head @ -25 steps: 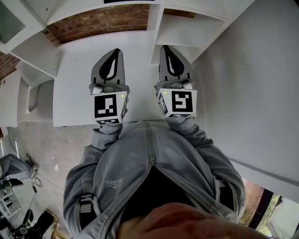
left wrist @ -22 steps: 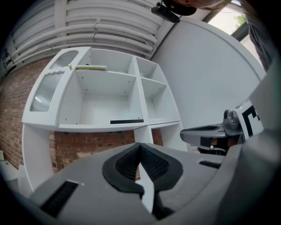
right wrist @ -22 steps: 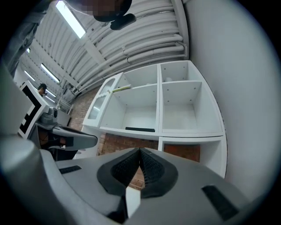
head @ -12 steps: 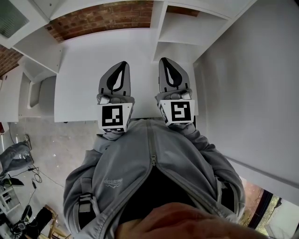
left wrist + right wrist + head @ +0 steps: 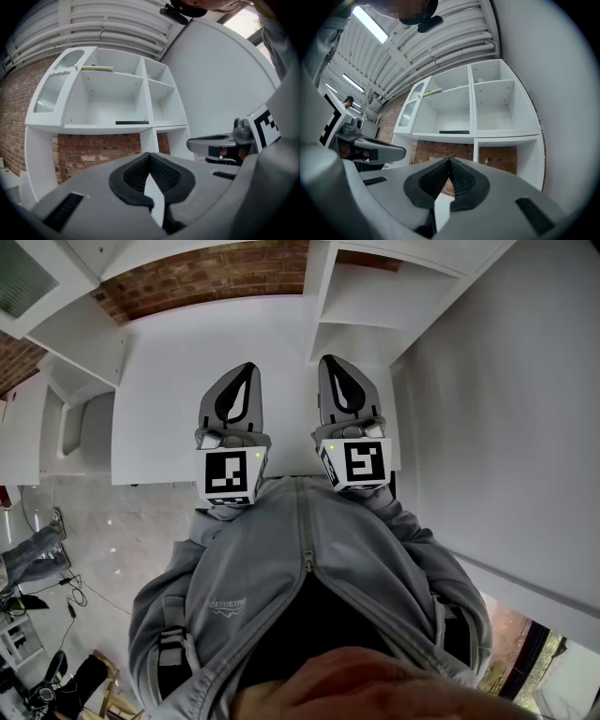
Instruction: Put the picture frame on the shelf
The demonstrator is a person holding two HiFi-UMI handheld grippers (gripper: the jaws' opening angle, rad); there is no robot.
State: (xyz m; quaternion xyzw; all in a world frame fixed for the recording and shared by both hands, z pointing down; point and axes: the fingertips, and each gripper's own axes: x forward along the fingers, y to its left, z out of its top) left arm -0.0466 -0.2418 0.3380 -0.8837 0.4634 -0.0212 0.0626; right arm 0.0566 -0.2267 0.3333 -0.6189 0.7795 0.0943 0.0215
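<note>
Left gripper (image 5: 150,155) and right gripper (image 5: 449,160) are seen closed tip to tip, nothing gripped, side by side over white desktop (image 5: 159,399). Dark picture frame (image 5: 132,123) is laid flat in shelf unit (image 5: 145,101), wide middle compartment. Brick wall (image 5: 93,152) is seen below it, and white wall (image 5: 220,84) at right.

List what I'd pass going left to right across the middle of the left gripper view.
Ribbed glass cabinet door → dark flat strip → right gripper.
</note>
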